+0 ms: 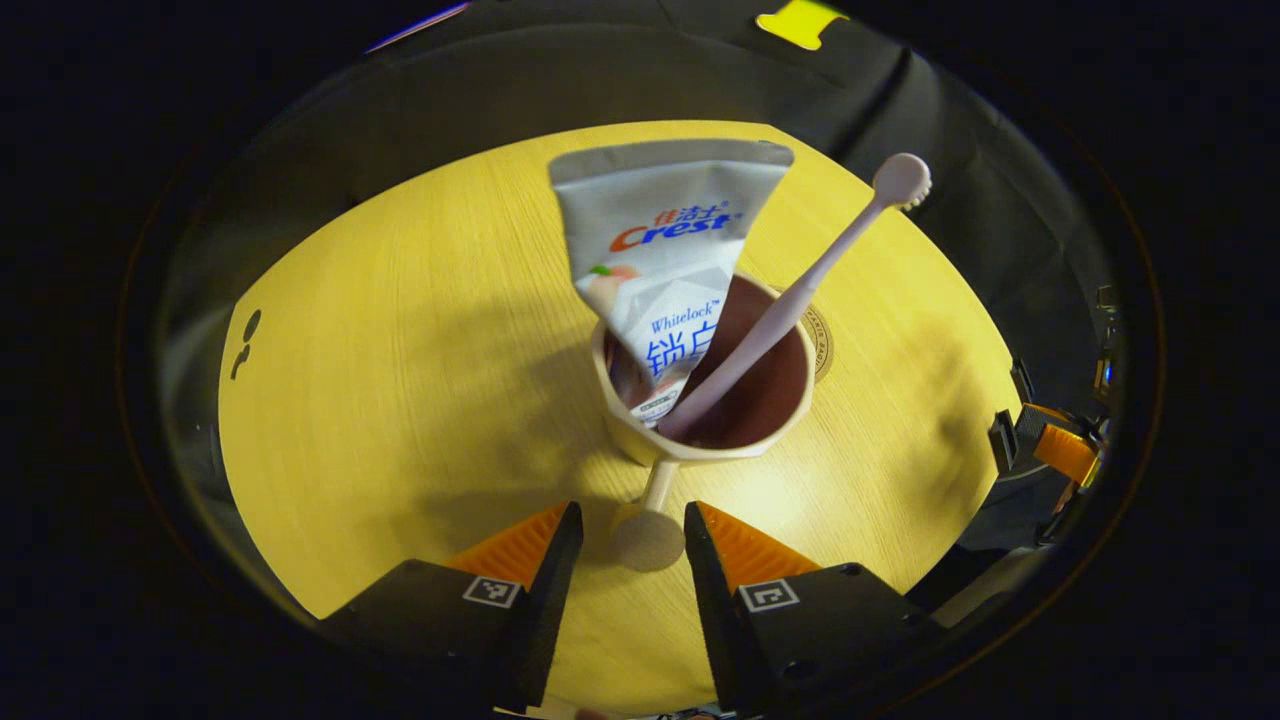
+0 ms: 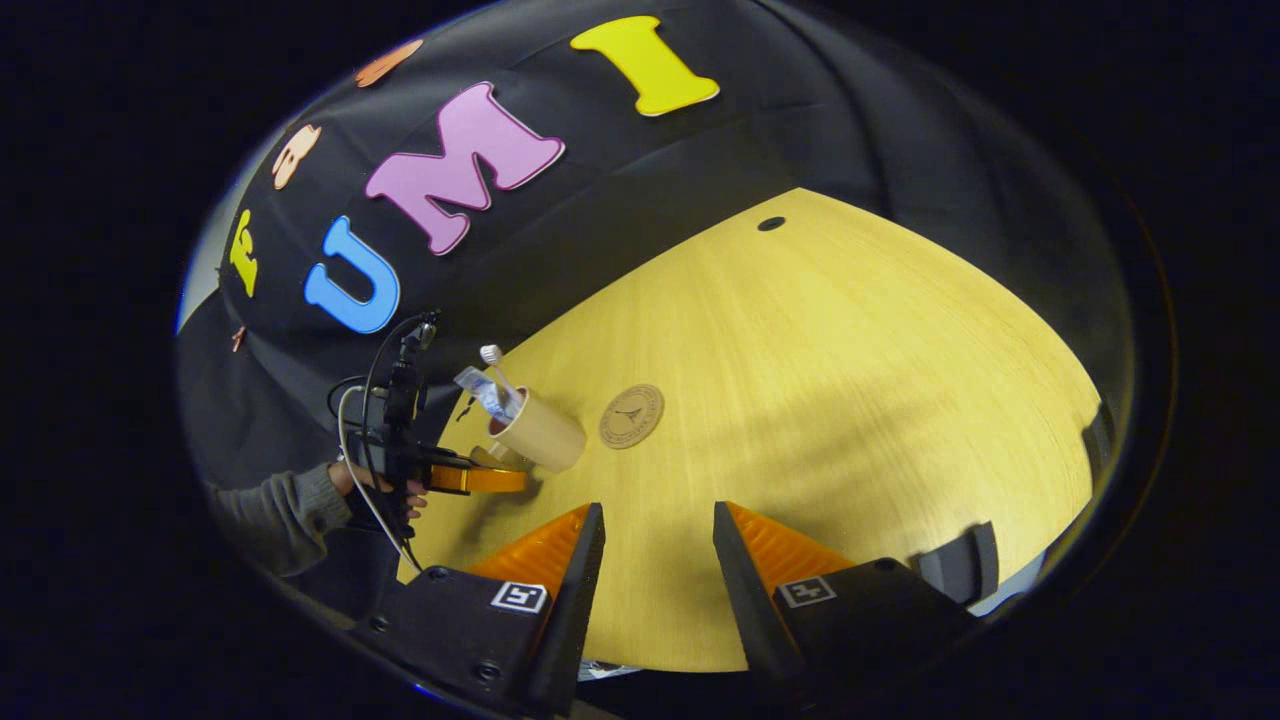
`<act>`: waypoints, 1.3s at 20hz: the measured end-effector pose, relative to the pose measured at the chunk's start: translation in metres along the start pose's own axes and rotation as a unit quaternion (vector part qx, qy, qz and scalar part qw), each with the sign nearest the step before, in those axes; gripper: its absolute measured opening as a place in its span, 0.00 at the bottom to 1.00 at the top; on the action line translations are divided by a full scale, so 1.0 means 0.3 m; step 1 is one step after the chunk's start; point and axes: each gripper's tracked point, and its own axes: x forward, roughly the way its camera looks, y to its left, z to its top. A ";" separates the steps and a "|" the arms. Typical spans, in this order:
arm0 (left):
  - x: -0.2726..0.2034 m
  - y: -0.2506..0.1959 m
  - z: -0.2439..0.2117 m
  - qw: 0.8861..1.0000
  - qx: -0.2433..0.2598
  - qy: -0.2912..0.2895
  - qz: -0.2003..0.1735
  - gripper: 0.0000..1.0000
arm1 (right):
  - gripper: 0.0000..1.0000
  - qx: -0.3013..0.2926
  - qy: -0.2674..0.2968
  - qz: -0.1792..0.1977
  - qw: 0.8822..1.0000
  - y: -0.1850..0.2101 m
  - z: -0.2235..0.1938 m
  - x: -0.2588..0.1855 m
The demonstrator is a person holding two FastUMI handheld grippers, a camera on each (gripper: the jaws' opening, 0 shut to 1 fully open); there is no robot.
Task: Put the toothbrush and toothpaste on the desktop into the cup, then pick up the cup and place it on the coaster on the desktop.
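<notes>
The cup [image 1: 700,395] stands upright on the wooden desktop [image 1: 400,400], with the toothpaste [image 1: 660,260] tube and the toothbrush [image 1: 800,300] already inside it, both leaning out over the rim. The loading step looks complete; what remains is the lift and transfer.

The left gripper [image 1: 630,545] faces the cup's handle [image 1: 655,490], whose rounded end sits between the two fingers. The jaws stand apart, with a gap on each side of the handle, so nothing is gripped yet. The right gripper [image 2: 655,545] hangs over bare tabletop, well apart from the cup, jaws likewise apart and empty. In the right gripper view, a hand [image 2: 385,495] holds the left gripper next to the cup.

The coaster [image 2: 631,415] lies flat just beside the cup, near but not under it.

Risks noted:
- The handle is thin with a small knob; a grip closed off-centre could let the cup swing or rotate during the lift.
- The contents ride tall and lean outward; any tilt could tip the tube or brush out, or pull the cup over.
- The coaster is close; a low carry could knock or slide it, and a misjudged set-down would leave the cup half on its edge.
</notes>
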 end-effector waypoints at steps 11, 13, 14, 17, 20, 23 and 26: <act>0.059 -0.014 0.053 0.998 0.032 0.048 0.004 0.45 | 0.68 0.049 -0.015 -0.038 0.998 -0.127 0.011 -0.029; 0.062 -0.011 0.054 0.998 0.037 0.048 0.010 0.38 | 0.68 0.048 -0.013 -0.038 0.998 -0.132 0.017 -0.019; 0.059 -0.013 0.056 0.998 0.038 0.045 0.010 0.29 | 0.68 0.048 -0.012 -0.038 0.998 -0.130 0.017 -0.013; 0.061 -0.010 0.056 0.998 0.047 0.034 0.010 0.32 | 0.68 0.048 -0.012 -0.038 0.998 -0.138 0.021 -0.014; 0.050 -0.032 0.060 0.999 0.046 0.026 0.006 0.31 | 0.68 0.049 -0.012 -0.039 0.998 -0.145 0.030 -0.008; 0.034 -0.060 0.081 0.998 0.057 0.021 0.002 0.31 | 0.68 0.052 -0.011 -0.038 0.998 -0.154 0.023 -0.015; 0.030 -0.109 0.121 0.998 0.062 0.016 -0.008 0.31 | 0.68 0.053 -0.011 -0.034 0.998 -0.156 0.024 -0.021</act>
